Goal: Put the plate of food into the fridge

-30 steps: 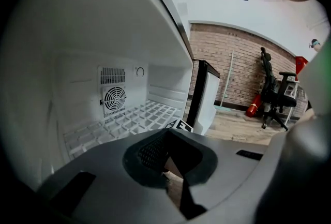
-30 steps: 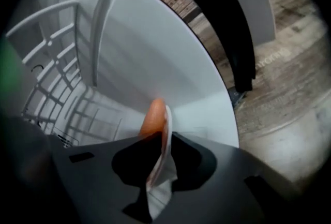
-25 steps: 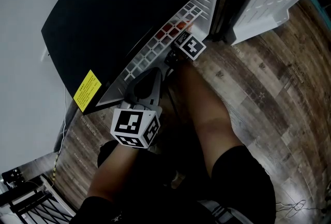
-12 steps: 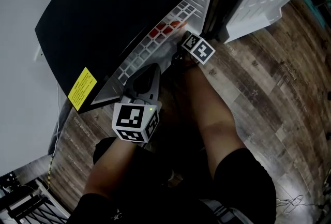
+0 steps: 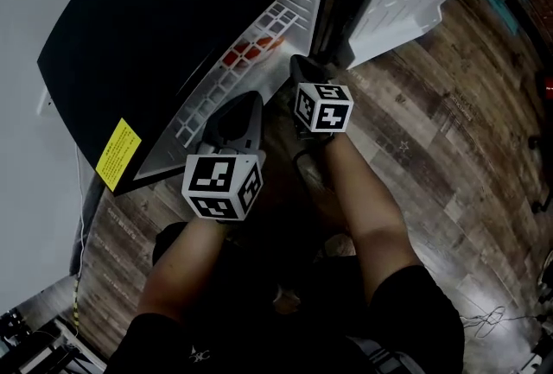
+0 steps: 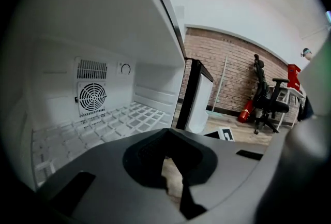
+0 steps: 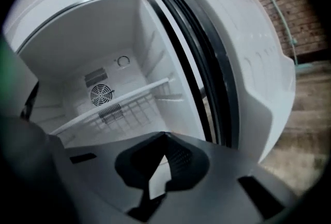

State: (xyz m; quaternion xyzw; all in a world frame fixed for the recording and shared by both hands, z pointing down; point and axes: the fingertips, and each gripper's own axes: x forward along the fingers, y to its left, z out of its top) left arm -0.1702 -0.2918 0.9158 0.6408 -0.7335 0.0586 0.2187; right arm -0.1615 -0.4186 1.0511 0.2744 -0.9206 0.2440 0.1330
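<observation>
The black fridge (image 5: 173,9) stands open, its white-lined door (image 5: 406,1) swung to the right. Red food (image 5: 235,57) shows through the grid of the wire shelf (image 5: 220,87) in the head view; the plate under it I cannot make out. My right gripper (image 5: 302,68) hangs just outside the opening near the door's hinge side, jaws shut with nothing between them. My left gripper (image 5: 242,117) sits lower left of it, before the shelf's front edge, also shut and empty. The left gripper view looks into the white cavity over a bare shelf (image 6: 119,122); the right gripper view shows the shelf (image 7: 124,106) and door (image 7: 248,73).
A yellow sticker (image 5: 117,152) marks the fridge top. Wood-plank floor (image 5: 449,156) spreads to the right. A fan grille (image 6: 92,96) sits on the fridge's back wall. Beyond the door stand an office chair (image 6: 271,101) and a red extinguisher (image 6: 243,113) by a brick wall.
My right gripper has pulled back out of the fridge, away from the red food, risen and rolled. The left gripper has shifted a little along the shelf's front.
</observation>
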